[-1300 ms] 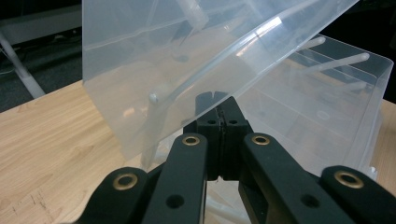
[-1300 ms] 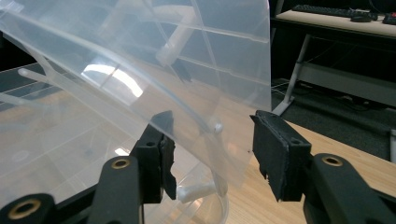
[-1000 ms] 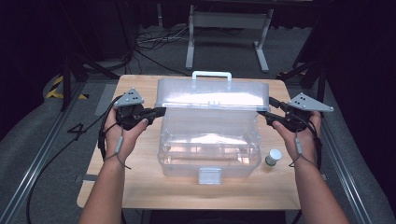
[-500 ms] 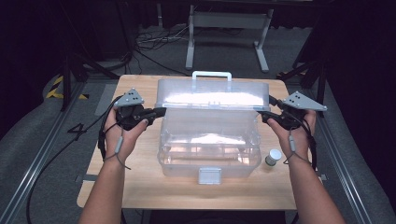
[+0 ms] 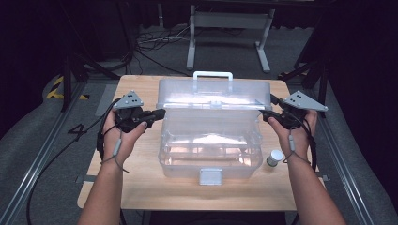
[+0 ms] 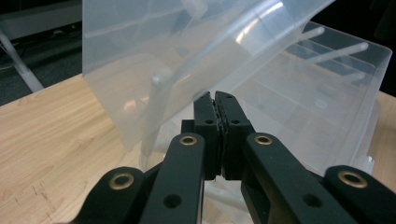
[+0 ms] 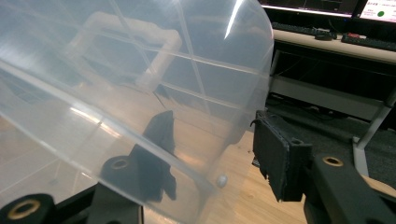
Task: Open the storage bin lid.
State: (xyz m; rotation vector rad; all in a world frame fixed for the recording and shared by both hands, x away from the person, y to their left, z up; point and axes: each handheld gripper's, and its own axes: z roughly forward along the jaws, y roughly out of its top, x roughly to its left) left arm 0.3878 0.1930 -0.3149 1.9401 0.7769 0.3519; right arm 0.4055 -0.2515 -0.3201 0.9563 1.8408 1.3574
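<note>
Left gripper (image 6: 215, 100): jaws are sitting pressed together, pads meeting with no gap visible in the left gripper view. The tips are resting at the lower edge of the raised lid (image 6: 187, 51) of the clear plastic box (image 6: 327, 107); whether any lid rim is caught between the pads cannot be told. In the high view this gripper (image 5: 158, 114) is lying at the left end of the box, level with the hinge line, held by the left hand (image 5: 123, 131).

Right gripper (image 7: 215, 154): jaws are standing spread, one on each side of the lid's (image 7: 130, 79) edge. One jaw is showing dark through the translucent plastic; the other is standing clear of the plastic. Contact with the lid cannot be confirmed. In the high view this gripper (image 5: 266, 115) is sitting at the right end of the box, held by the right hand (image 5: 293, 131).

Writing: none readable on the box or lid. A small white-capped bottle (image 5: 274, 157) is standing just beside the box's right front corner; its label is too small to read.

Box (image 5: 211, 150): sitting mid-table (image 5: 141, 187), long axis running left to right, latch tab (image 5: 210, 176) facing the person. The lid (image 5: 216, 93) is tilting up and back from the far side, its white carry handle (image 5: 212, 77) pointing away from the person.
</note>
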